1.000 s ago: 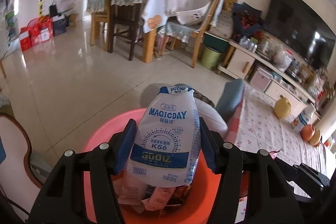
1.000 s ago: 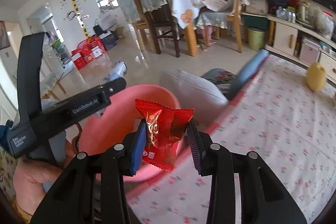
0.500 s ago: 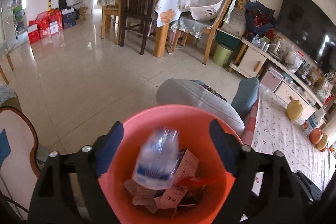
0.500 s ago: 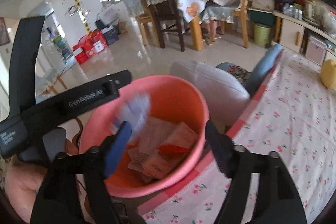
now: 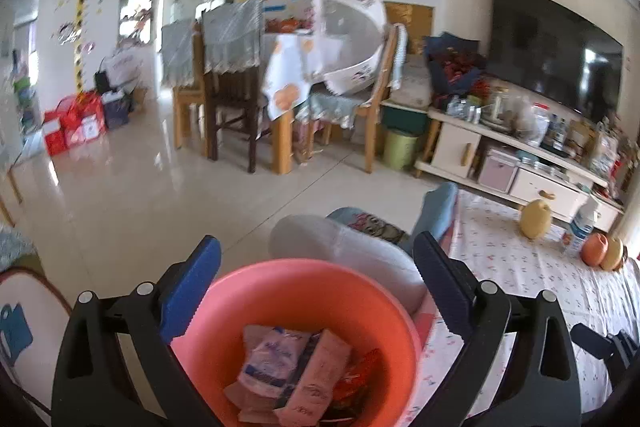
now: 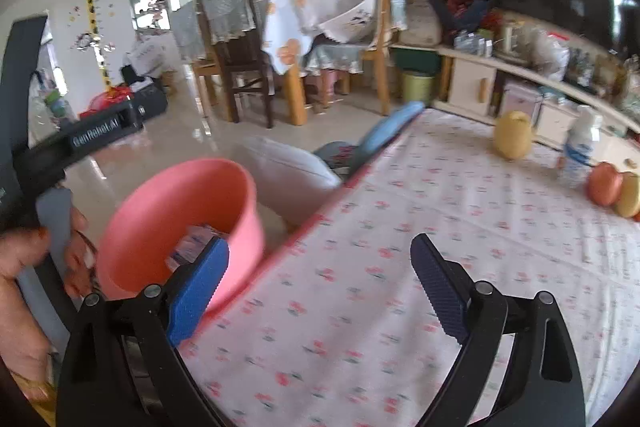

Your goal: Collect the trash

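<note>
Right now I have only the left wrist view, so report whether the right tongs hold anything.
Observer: Nothing. The right tongs are opening, and only the white cloth with a red floral print shows between them.
Operator: Place them against the salmon-pink plastic bucket.
Observer: The bucket is off to their left, beyond the cloth's red edge. Only their blue left pad overlaps its wall in the picture.
Operator: Check the grip on my own tool.
Observer: A left hand wraps the grey handle of the left tongs, whose jaws are opening over the bucket with nothing between them.
</note>
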Demonstrator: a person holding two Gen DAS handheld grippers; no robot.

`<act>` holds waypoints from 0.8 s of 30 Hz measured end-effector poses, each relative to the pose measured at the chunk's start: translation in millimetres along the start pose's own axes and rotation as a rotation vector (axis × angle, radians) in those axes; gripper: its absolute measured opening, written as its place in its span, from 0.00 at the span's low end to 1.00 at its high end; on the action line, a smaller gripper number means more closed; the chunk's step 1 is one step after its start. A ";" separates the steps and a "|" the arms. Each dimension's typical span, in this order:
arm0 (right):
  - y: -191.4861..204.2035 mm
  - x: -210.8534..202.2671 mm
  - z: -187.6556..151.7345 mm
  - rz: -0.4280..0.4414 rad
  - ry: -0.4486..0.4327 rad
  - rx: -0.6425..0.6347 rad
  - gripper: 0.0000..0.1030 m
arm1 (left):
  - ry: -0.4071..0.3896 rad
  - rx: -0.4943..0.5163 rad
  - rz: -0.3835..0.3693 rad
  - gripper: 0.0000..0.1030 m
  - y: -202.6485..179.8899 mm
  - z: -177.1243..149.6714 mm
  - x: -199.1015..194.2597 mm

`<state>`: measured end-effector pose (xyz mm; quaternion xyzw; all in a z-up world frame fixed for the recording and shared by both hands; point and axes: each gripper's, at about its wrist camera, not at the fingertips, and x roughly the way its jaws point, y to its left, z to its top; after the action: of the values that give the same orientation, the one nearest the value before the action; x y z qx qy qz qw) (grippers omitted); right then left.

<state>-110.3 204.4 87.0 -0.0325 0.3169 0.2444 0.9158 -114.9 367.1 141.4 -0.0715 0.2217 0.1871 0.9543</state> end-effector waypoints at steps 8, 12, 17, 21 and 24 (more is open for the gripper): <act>-41.3 -37.2 -26.8 -0.134 -0.013 -0.001 0.89 | -0.103 0.130 -0.119 0.94 -69.4 -5.3 -26.2; -63.2 -57.9 -40.4 -0.192 -0.016 0.024 0.89 | -0.152 0.145 -0.214 0.94 -95.8 -10.6 -43.9; -95.5 -92.4 -58.7 -0.280 -0.037 0.069 0.89 | -0.184 0.194 -0.258 0.94 -126.1 -19.0 -64.9; -116.9 -119.7 -69.7 -0.341 -0.061 0.104 0.89 | -0.211 0.242 -0.298 0.96 -151.7 -28.3 -86.0; -131.7 -143.9 -78.2 -0.381 -0.087 0.133 0.89 | -0.208 0.299 -0.326 0.96 -173.3 -37.1 -101.7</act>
<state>-190.6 10.4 98.0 -0.0208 0.2805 0.0467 0.9585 -146.8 166.5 163.4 0.0553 0.1329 0.0020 0.9896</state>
